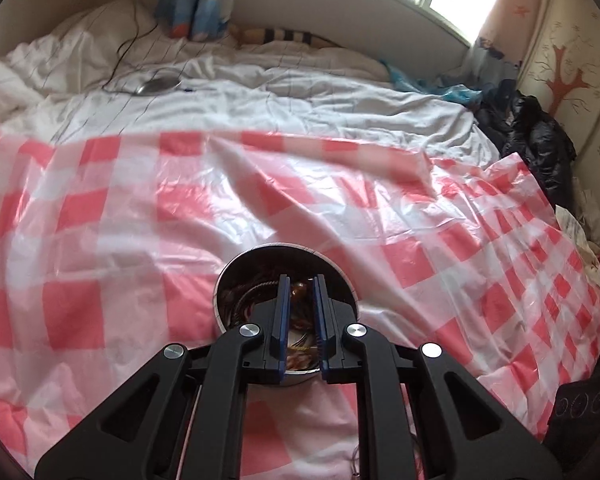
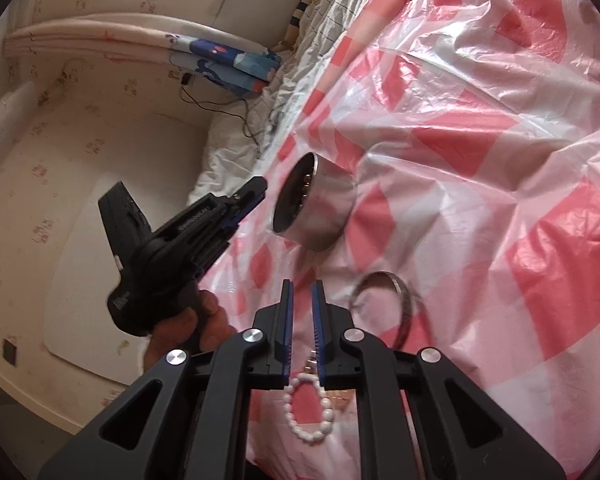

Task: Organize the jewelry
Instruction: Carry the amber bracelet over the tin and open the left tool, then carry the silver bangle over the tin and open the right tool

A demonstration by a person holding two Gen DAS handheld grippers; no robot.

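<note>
With the left tongs (image 1: pixel 299 280) slightly parted and empty over the tin (image 1: pixel 236 268) of jewelry, the right tongs (image 2: pixel 302 284), also parted and empty, likely must next grip the pearl bracelet (image 2: pixel 310 412) beneath them.

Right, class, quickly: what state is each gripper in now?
Left gripper: open a little, holding nothing, above the round tin.
Right gripper: open a little, holding nothing, above the white bead bracelet.

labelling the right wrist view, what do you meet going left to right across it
left claw → metal bowl → silver bangle, with the white bead bracelet nearer the camera under the right claw, all on the pink checked sheet.
</note>
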